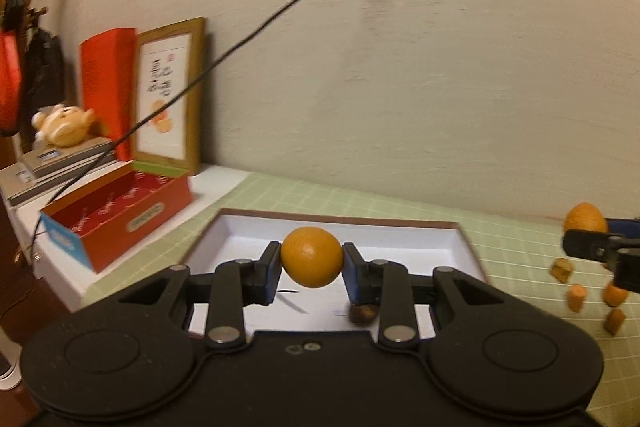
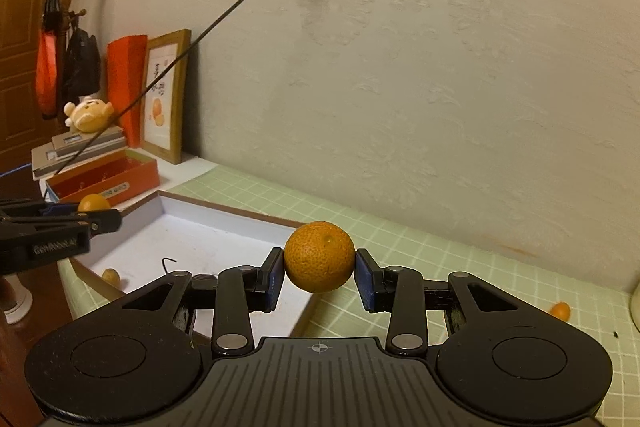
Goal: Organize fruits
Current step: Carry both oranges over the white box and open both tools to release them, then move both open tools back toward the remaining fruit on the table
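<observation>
Left gripper (image 1: 311,269): jaws closed on a smooth orange (image 1: 311,256), the blue pads meeting it at 3 and 9 o'clock on its widest line. The fruit hangs clear above the white tray (image 1: 404,241), roughly over its middle. A small brown item (image 1: 362,315) lies on the tray floor at 5 o'clock from the fruit, partly hidden by the finger; its identity cannot be told.

Right gripper (image 2: 320,277): jaws likewise closed on a rough-skinned orange (image 2: 319,256), gripped at mid-height. This fruit sits above the tray's near right corner, over the border between tray and green checked mat (image 2: 460,247).

Further out, the right view shows a small orange fruit (image 2: 111,275) resting in the tray at 9 o'clock and another small fruit (image 2: 560,310) loose on the mat at 3 o'clock. The left view shows several orange pieces (image 1: 577,297) scattered on the mat at 3 o'clock. At 10 o'clock beyond the tray stands an open red box (image 1: 120,223), with a framed picture (image 1: 168,95) behind it against the wall.

Risks — each fruit is round and held only across two narrow pads, so a tilt or slack grip could let it roll out. Released now, the right fruit could strike the tray rim and bounce onto the mat. With both grippers converging on one tray, a collision is possible. The left view is blurred, suggesting swift motion.
</observation>
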